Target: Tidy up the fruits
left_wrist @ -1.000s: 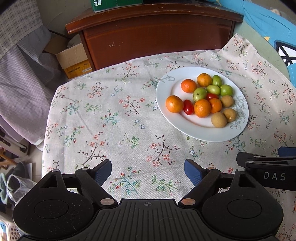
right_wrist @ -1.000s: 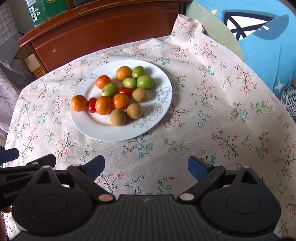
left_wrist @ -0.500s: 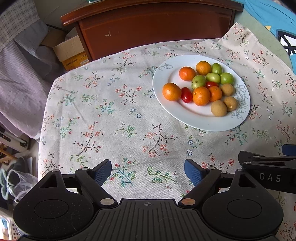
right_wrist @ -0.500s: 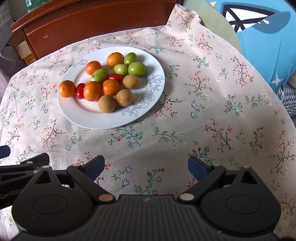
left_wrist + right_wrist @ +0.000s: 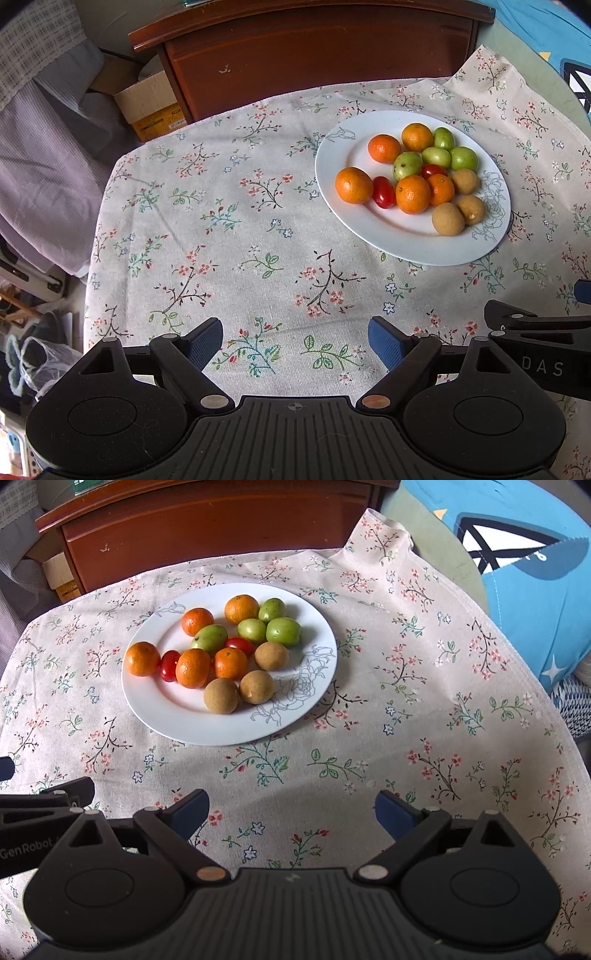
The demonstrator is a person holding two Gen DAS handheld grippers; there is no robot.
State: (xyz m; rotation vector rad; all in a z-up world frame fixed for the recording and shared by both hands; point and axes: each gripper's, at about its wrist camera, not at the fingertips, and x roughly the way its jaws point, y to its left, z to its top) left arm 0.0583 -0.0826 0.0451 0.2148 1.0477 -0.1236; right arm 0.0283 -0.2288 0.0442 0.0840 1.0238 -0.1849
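Note:
A white plate (image 5: 406, 240) (image 5: 177, 716) sits on the floral tablecloth and holds mixed fruit: several oranges (image 5: 353, 185) (image 5: 142, 658), green fruits (image 5: 407, 165) (image 5: 283, 630), two red cherry tomatoes (image 5: 383, 191) (image 5: 169, 665) and three brown round fruits (image 5: 447, 219) (image 5: 221, 695). My left gripper (image 5: 295, 341) is open and empty, above the cloth short of the plate, which lies ahead to its right. My right gripper (image 5: 291, 808) is open and empty, with the plate ahead to its left.
A dark wooden cabinet (image 5: 314, 55) (image 5: 207, 528) stands behind the table. A cardboard box (image 5: 147, 103) and purple cloth (image 5: 40, 147) lie at the left, past the table edge. A blue cushion (image 5: 524, 572) is at the right. Each gripper shows at the other view's edge.
Both grippers moved forward toward the plate over the first half second, then eased slightly back and up. Both stayed open and empty; the fruit has not moved.

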